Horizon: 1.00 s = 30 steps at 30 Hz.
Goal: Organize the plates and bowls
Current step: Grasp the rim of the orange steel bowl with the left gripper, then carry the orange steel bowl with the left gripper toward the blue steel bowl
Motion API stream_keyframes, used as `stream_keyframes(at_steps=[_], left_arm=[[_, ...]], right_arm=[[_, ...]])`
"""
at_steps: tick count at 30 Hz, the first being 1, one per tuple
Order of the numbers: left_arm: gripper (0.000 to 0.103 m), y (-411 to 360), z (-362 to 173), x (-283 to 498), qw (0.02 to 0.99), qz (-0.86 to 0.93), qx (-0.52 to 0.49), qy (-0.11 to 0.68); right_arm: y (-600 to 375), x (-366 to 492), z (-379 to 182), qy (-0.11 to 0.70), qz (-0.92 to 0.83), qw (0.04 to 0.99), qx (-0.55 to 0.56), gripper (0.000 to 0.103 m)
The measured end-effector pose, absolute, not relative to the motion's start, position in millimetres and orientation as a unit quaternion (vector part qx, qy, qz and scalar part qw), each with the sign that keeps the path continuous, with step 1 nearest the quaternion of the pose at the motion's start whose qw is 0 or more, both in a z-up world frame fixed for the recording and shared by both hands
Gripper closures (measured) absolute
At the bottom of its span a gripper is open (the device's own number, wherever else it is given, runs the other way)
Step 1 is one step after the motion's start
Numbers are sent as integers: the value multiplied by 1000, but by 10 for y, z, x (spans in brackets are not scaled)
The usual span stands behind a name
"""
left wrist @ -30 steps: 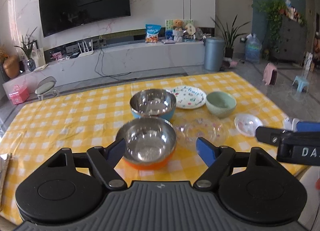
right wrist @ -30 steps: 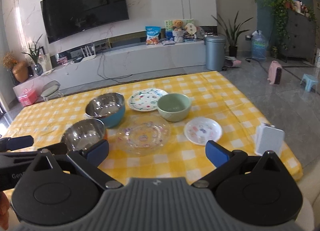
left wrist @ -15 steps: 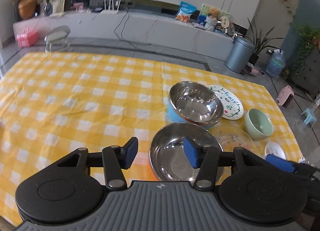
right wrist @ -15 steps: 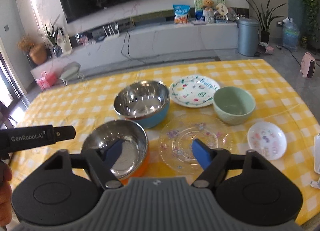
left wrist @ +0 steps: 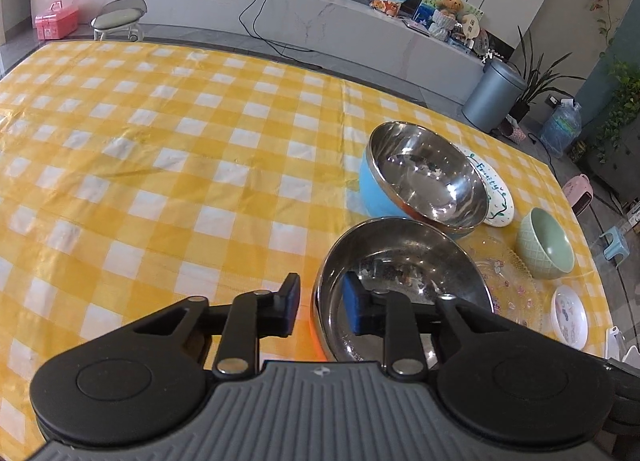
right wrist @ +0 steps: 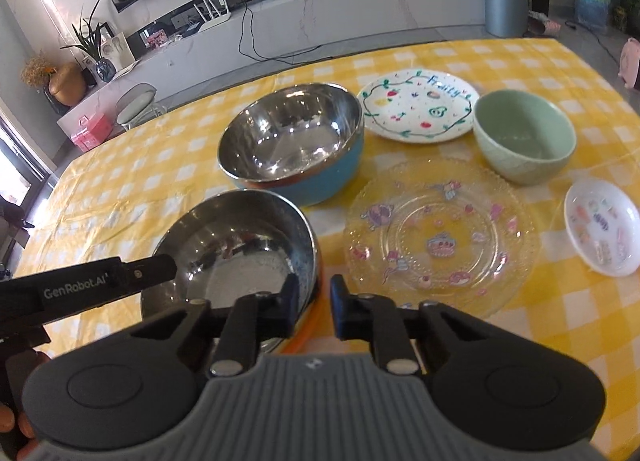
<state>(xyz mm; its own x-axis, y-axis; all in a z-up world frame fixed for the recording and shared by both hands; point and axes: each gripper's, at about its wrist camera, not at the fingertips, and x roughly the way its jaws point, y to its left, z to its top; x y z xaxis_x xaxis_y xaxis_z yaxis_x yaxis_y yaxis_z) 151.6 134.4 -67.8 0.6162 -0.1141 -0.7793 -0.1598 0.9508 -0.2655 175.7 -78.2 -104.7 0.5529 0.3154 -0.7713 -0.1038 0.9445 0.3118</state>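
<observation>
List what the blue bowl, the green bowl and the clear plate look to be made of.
Blue bowl: polished steel lining, mirror reflections; blue matte shell, maybe plastic or paint.
Green bowl: probably glazed ceramic, opaque with a soft sheen.
Clear plate: glass or clear plastic, the checked tablecloth showing through, beaded rim, printed cartoons.

"GenRobot.AI" is printed in pale letters on the black body of the left gripper point(right wrist: 94, 281), seen at the left edge of the right wrist view. "Fruity" is written in blue script on the rim of the white fruit-patterned plate point(right wrist: 418, 107); part of the same word is seen in the left wrist view. No other text can be read.
</observation>
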Motion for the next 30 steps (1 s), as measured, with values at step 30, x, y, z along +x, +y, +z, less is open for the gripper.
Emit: stream_keyframes(at_steps=[30], left_arm=[[95,992,-477,798,868,13,-180,462]], right_arm=[[-1293,996,-835,473,109,856,177,94]])
